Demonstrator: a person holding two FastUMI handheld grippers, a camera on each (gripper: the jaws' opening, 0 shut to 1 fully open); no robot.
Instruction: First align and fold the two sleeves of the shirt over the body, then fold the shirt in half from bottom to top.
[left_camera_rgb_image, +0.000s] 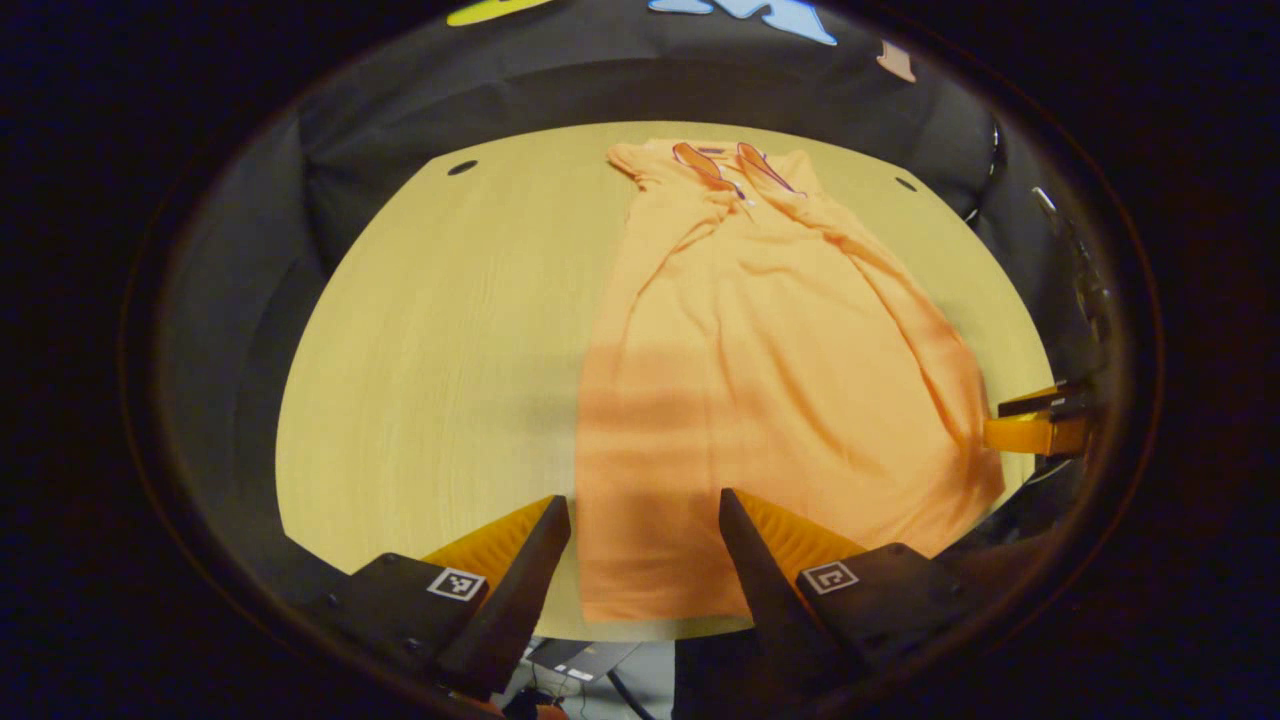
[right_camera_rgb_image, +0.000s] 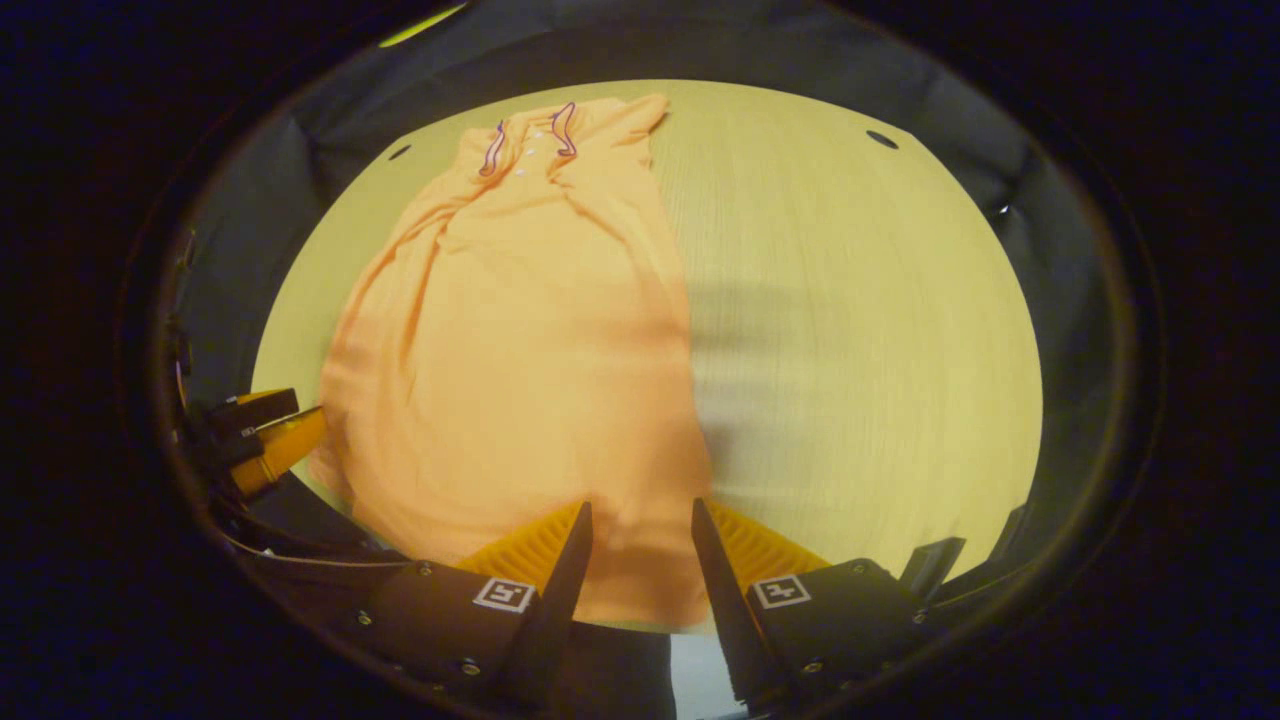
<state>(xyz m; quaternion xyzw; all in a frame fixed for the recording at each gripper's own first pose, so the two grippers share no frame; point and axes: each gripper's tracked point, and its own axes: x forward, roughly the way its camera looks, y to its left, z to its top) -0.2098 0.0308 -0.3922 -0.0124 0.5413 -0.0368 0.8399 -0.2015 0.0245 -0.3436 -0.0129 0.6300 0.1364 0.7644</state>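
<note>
An orange shirt is lying lengthwise on the pale wooden bench, its collar pointing toward twelve o'clock at the far edge and its hem reaching the near edge at six o'clock. The sleeves are lying folded in over the body, so the shirt is showing as a long narrow shape with creases running down from the shoulders.

In the left gripper view, the left hand-held gripper is hovering at six o'clock with its jaws spread apart, framing the shirt's near left corner; whether the fingers are touching the cloth I cannot tell. The right hand-held gripper is peeking in at about three o'clock, just beside the shirt's right edge.

In the right gripper view, the right hand-held gripper is also sitting at six o'clock with its jaws apart, straddling the shirt's near right corner at the hem. There the left hand-held gripper is showing at roughly eight o'clock, near the opposite edge. Bare bench is stretching away toward three o'clock.
</note>
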